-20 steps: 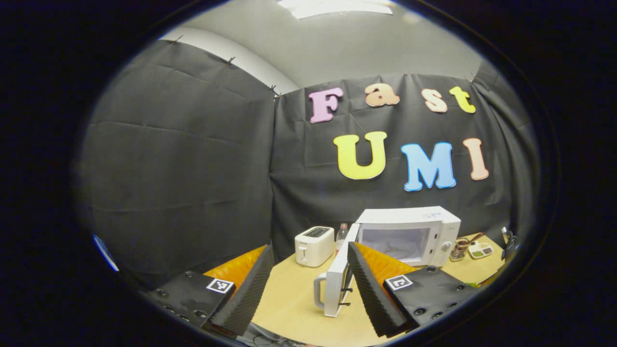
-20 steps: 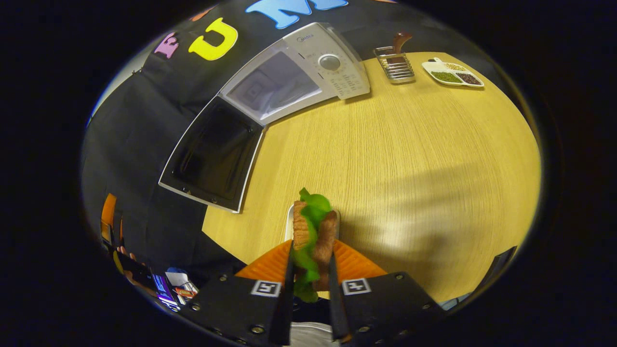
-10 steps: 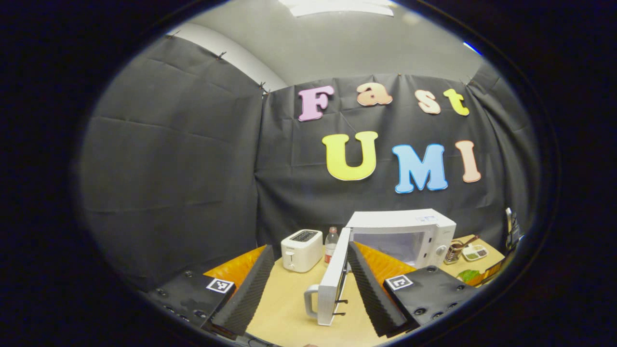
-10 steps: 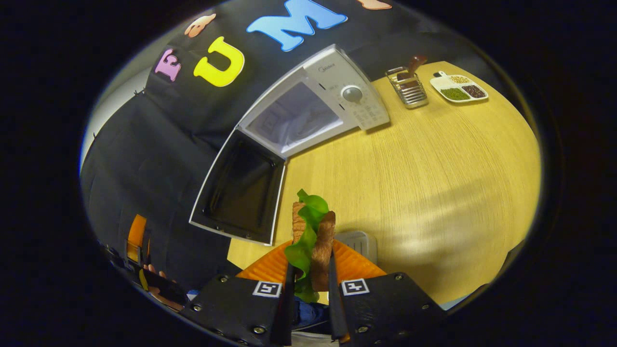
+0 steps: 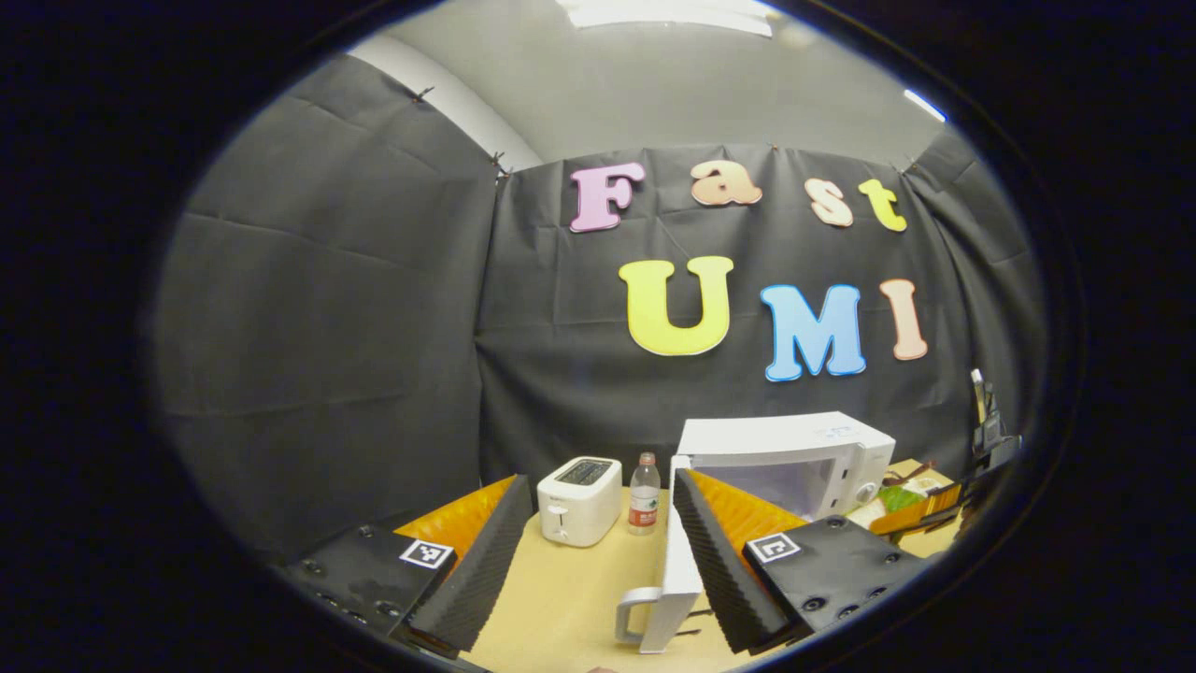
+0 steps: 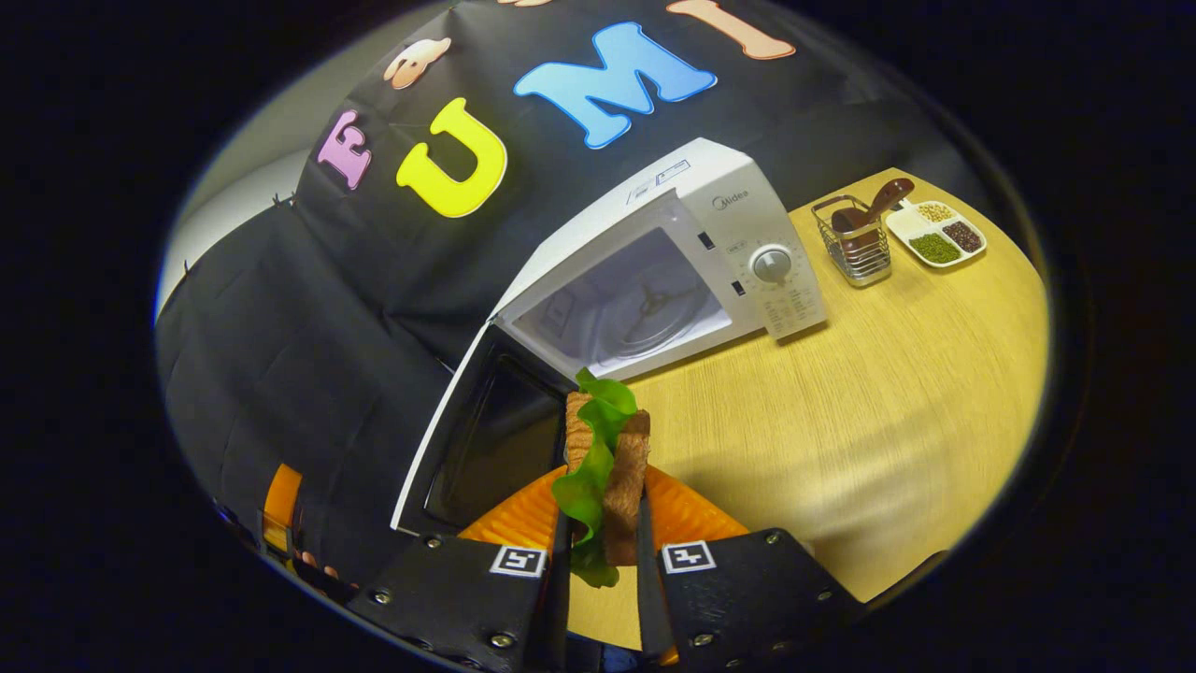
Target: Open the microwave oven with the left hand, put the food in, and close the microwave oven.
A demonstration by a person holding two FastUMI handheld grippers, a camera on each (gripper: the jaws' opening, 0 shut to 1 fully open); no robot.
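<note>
The white microwave [image 6: 719, 215] stands on the wooden table [image 6: 888, 402] with its door [image 6: 486, 439] swung wide open to the left and its cavity [image 6: 626, 308] showing a bare turntable. My right gripper [image 6: 601, 512] is shut on a sandwich [image 6: 612, 449] of brown bread and green lettuce, held above the table just in front of the open cavity. In the left gripper view, my left gripper [image 5: 598, 481] stands open with nothing between its fingers. The door [image 5: 679, 575] and its handle [image 5: 637, 612] are just ahead, close to the gripper's right finger. The microwave body [image 5: 794, 453] is behind.
A white toaster [image 5: 579, 486] and a small water bottle [image 5: 642, 481] stand left of the microwave. To the microwave's right are a wire basket with utensils [image 6: 855, 245] and a divided dish of grains [image 6: 939, 234]. The right gripper with the sandwich [image 5: 911, 505] is at the far right.
My right gripper has lifted the sandwich off a small white plate and carried it toward the open microwave. The left gripper has shifted slightly, still open, and the door now sits nearer its right finger.
</note>
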